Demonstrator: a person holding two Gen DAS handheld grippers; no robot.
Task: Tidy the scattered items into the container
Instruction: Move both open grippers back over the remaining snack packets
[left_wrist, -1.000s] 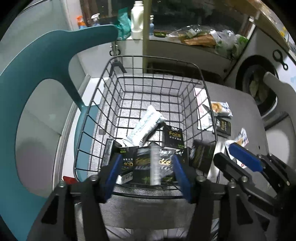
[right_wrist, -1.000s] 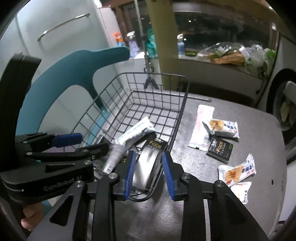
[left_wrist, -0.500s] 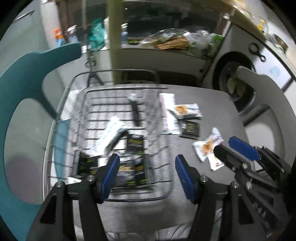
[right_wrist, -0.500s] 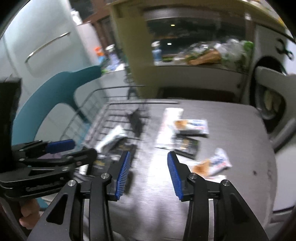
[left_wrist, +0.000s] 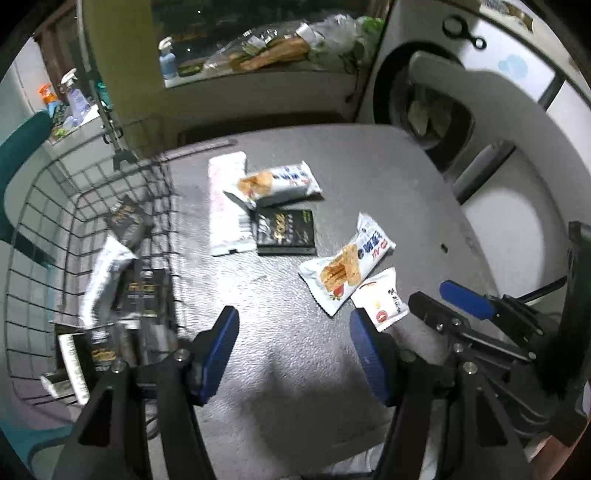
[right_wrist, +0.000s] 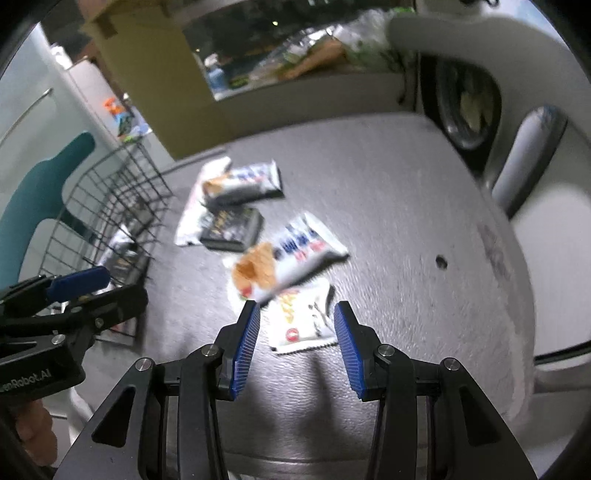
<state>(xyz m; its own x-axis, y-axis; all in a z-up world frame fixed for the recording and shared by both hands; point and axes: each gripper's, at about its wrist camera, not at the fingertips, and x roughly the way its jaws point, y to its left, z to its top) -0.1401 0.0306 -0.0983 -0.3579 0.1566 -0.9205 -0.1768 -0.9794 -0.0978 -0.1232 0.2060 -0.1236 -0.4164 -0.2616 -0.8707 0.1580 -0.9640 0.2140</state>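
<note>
— So why's the right gripper (right_wrist: 295, 339) spread wide over that sachet (right_wrist: 301, 319)?
— Lined up to straddle it, I'd say. Left gripper (left_wrist: 291, 350) gapes empty too; basket (left_wrist: 29, 206) sits beside, half filled.

table (left_wrist: 295, 369): grey, rough pebbled finish, matt
basket (left_wrist: 33, 206): thin black metal wire
snack packets (left_wrist: 345, 264): glossy plastic film, crinkled
black box (left_wrist: 286, 232): smooth card, slight sheen
gripper pads (right_wrist: 245, 343): blue ribbed plastic on matt black arms
</note>
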